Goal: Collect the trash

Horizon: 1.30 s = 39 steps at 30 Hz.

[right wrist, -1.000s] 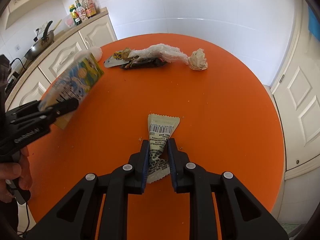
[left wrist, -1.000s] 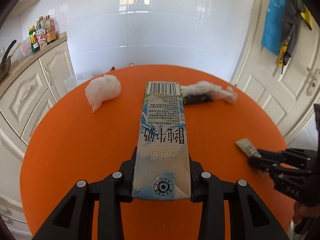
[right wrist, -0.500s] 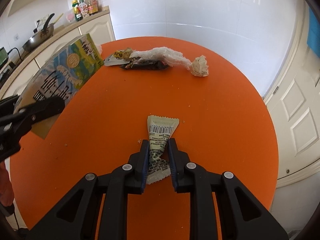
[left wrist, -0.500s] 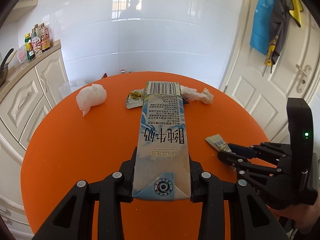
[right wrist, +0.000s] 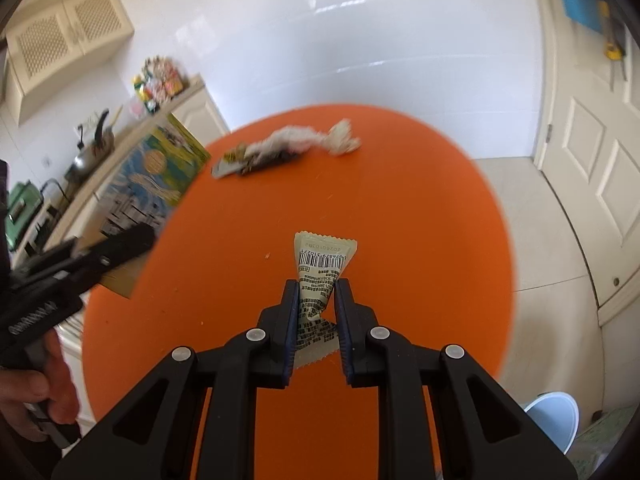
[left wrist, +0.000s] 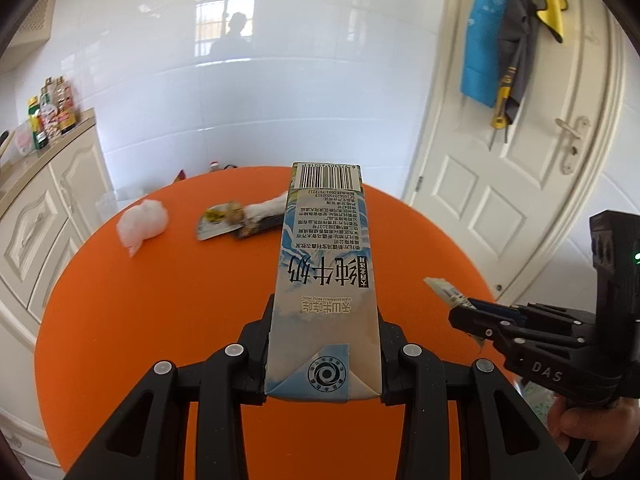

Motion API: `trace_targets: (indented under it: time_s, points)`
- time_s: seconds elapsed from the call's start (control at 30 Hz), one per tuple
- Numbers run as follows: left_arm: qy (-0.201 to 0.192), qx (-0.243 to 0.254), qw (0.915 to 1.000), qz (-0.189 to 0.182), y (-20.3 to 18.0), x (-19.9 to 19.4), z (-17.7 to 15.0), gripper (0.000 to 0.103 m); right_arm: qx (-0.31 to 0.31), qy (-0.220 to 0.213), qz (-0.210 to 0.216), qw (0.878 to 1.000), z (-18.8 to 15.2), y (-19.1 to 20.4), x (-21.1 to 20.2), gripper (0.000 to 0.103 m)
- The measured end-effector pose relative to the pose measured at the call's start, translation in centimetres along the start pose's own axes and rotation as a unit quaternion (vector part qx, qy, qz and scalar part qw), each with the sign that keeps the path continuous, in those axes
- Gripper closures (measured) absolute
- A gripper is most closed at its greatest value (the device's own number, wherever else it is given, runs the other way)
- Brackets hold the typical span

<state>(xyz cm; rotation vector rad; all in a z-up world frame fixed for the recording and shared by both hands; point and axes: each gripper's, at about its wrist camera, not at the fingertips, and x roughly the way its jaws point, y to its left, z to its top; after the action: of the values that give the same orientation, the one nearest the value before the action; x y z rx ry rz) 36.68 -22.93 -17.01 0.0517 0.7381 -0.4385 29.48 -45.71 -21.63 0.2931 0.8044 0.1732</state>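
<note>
Though tools grip trash, wrappers [left wrist: 240, 222] beyond.

Both wrist cameras look steeply down, sharing the orange table [left wrist: 160, 320].

Black plastic tongs [left wrist: 323, 354] with silver screws; blue pads [right wrist: 291, 320] line the right pair.

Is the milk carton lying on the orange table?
No, the left gripper holds the milk carton clamped between its fingers, above the orange table.
</note>
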Motion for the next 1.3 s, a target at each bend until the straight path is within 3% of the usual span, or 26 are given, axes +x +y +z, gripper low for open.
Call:
trace_targets:
  time_s: [0.27,0.43,0.6,0.73,0.93,1.07,1.3]
  points:
    - [-0.02,0.062,0.9948,-0.078,-8.5,-1.4,1.9,0.069,0.058,-0.087,-0.064,0.992,-1.2,-5.3,-11.0,0.086]
    - [-0.025,0.115,0.9837,-0.136,-14.8,-1.4,3.2,0.069,0.105,-0.124,-0.139,0.977,-3.5,-10.1,-17.7,0.086]
    - [-0.013,0.169,0.9667,-0.192,-21.4,-0.9,2.9,0.069,0.168,-0.13,-0.201,0.956,-7.4,-15.4,-22.3,0.086]
    - [0.027,0.205,0.95,-0.235,-25.8,1.5,2.0,0.069,0.212,-0.113,-0.253,0.937,-11.2,-19.7,-24.1,0.086]
    - [0.128,0.236,0.9206,-0.284,-32.5,7.0,-0.9,0.069,0.285,-0.071,-0.27,0.917,-17.1,-26.6,-23.2,0.086]
    - [0.182,0.258,0.9038,-0.289,-36.1,11.0,-2.3,0.069,0.323,-0.042,-0.268,0.907,-20.0,-29.7,-21.4,0.086]
    - [0.26,0.263,0.8841,-0.285,-39.8,17.6,-3.0,0.069,0.363,-0.013,-0.25,0.897,-22.1,-34.3,-18.5,0.083]
